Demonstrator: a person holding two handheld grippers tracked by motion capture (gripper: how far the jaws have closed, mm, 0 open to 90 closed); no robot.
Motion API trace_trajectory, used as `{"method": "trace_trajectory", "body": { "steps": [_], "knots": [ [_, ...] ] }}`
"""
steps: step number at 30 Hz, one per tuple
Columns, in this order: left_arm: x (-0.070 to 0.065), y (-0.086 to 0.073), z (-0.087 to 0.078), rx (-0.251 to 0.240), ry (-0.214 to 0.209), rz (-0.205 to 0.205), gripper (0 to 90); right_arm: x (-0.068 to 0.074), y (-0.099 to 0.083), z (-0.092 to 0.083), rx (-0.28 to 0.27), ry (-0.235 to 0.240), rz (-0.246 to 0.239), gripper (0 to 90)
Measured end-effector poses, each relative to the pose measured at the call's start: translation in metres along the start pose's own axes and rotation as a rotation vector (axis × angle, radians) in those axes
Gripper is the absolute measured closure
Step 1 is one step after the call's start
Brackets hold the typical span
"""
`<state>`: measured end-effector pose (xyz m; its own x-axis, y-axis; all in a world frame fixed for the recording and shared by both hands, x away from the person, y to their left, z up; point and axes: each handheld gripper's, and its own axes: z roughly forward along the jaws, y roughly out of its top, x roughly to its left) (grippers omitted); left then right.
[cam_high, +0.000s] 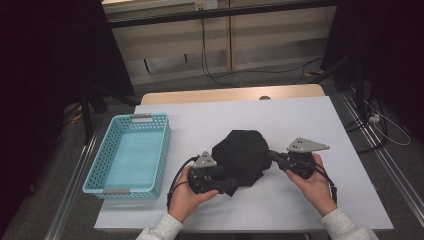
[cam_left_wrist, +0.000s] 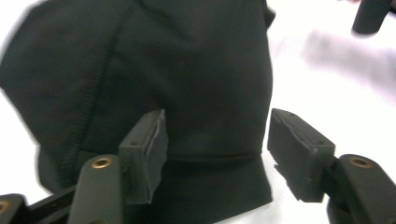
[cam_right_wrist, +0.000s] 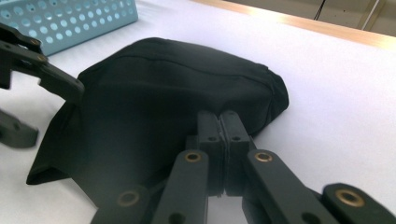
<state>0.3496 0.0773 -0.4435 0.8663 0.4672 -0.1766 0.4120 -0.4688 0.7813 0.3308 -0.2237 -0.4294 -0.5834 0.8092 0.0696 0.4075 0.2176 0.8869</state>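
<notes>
You are working in what looks like a lab or recording room, not a home; the table in front of you is a plain wooden-edged desk covered with a white sheet, standing on a grey carpeted floor; dark curtains hang on both sides, closing off the space; black stand legs rest on the floor by the curtains; loose cables trail across the carpet toward pale cabinet panels at the back wall; metal rails run along the floor beside your table.
</notes>
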Motion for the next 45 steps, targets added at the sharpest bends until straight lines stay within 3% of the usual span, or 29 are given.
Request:
{"method": "trace_trajectory", "body": {
  "steps": [4, 6, 8, 12, 15, 18, 23, 26, 30, 34, 36, 39, 45],
  "knots": [
    [0.0, -0.006, 0.012, 0.045, -0.01, 0.037, 30.1, 0.002, -0.003, 0.002, 0.016, 0.0, -0.001, 89.1],
    [-0.003, -0.008, 0.016, 0.077, 0.006, 0.052, 30.0, 0.001, -0.004, 0.003, 0.027, -0.003, 0.003, 88.9],
    [-0.003, -0.008, 0.016, 0.073, 0.006, 0.06, 31.6, 0.0, -0.006, 0.004, 0.029, -0.006, 0.007, 88.2],
    [-0.002, -0.007, 0.013, 0.076, 0.06, 0.054, 49.4, 0.0, -0.006, 0.004, 0.025, 0.001, 0.005, 83.9],
    [-0.001, -0.002, 0.011, 0.099, 0.068, 0.025, 71.9, 0.002, -0.009, 0.004, 0.041, 0.01, -0.007, 76.1],
    [-0.001, 0.001, 0.013, 0.106, 0.074, 0.009, 83.9, 0.003, -0.011, 0.003, 0.046, 0.007, -0.015, 63.8],
    [0.002, 0.013, -0.004, 0.011, 0.094, -0.01, 86.5, 0.008, -0.014, 0.003, 0.054, 0.044, -0.05, 40.3],
    [0.009, 0.018, -0.018, -0.067, 0.1, -0.051, 86.6, 0.012, -0.017, 0.005, 0.077, 0.031, -0.083, 24.7],
    [0.016, 0.02, -0.03, -0.12, 0.114, -0.097, 86.7, 0.017, -0.019, 0.01, 0.103, 0.06, -0.105, 18.6],
    [0.019, 0.023, -0.037, -0.154, 0.112, -0.116, 86.7, 0.025, -0.022, 0.016, 0.134, 0.08, -0.153, 17.1],
    [0.019, 0.024, -0.039, -0.167, 0.111, -0.121, 86.7, 0.029, -0.023, 0.02, 0.159, 0.067, -0.179, 18.8],
    [0.021, 0.025, -0.043, -0.181, 0.116, -0.126, 86.7, 0.031, -0.024, 0.026, 0.186, 0.01, -0.203, 26.2],
    [0.022, 0.027, -0.049, -0.2, 0.125, -0.13, 86.8, 0.02, -0.021, 0.027, 0.177, -0.085, -0.161, 45.1]
  ]
}}
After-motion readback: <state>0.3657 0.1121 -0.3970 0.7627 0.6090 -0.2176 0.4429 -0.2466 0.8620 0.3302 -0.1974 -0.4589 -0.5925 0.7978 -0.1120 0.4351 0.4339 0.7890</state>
